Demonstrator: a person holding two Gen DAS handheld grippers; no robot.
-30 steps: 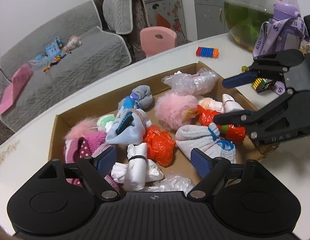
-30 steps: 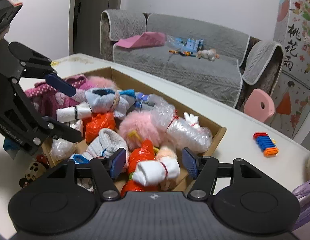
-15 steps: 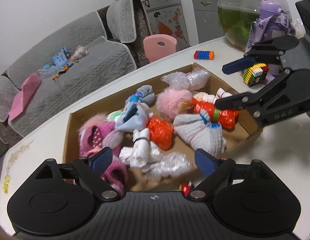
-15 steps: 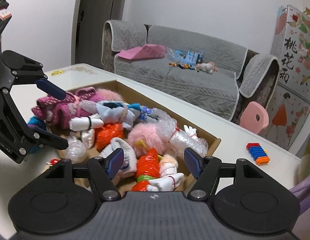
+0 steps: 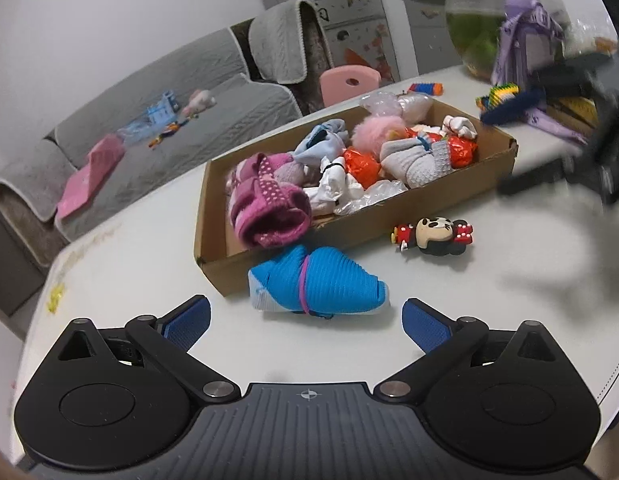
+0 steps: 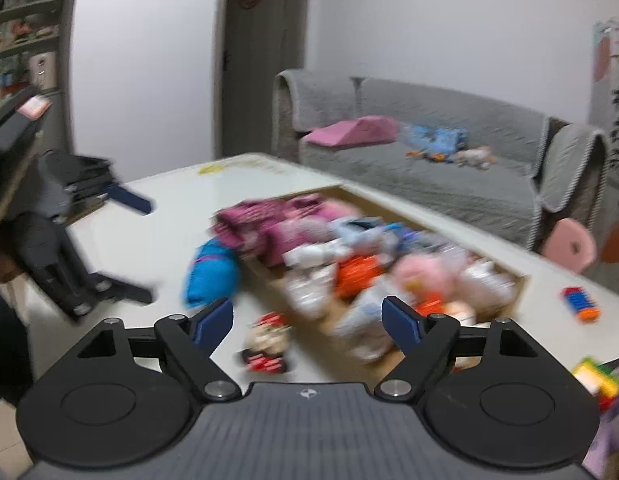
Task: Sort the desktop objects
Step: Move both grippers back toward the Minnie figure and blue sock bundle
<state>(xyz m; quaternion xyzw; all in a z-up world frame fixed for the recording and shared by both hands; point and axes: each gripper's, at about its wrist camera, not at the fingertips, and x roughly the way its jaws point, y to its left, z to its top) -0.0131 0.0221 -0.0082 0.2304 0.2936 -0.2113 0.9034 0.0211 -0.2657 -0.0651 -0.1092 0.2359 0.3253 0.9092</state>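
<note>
A shallow cardboard box (image 5: 421, 204) on the white table holds several rolled socks, orange bags and a pink fluffy ball. A blue rolled sock (image 5: 317, 286) lies on the table just outside the box's near wall. A cartoon mouse toy (image 5: 435, 234) rests to its right. My left gripper (image 5: 305, 320) hangs just short of the blue sock, its jaws opening wide with nothing between them. My right gripper (image 6: 307, 320) is blurred; its jaws are opening, empty, over the mouse toy (image 6: 267, 340) and the box (image 6: 517, 280). Each gripper appears in the other's view.
A purple bottle (image 5: 525, 36) and a glass fish bowl (image 5: 469, 32) stand at the table's far right, with building blocks (image 5: 499, 94) beside them. A small blue-orange block toy (image 6: 581, 304) lies past the box. A grey sofa (image 5: 149, 120) and pink stool (image 5: 349, 80) stand behind the table.
Both grippers pulled back from above the box and opened wider. The blue sock and the mouse toy on the table in front of the box came into view.
</note>
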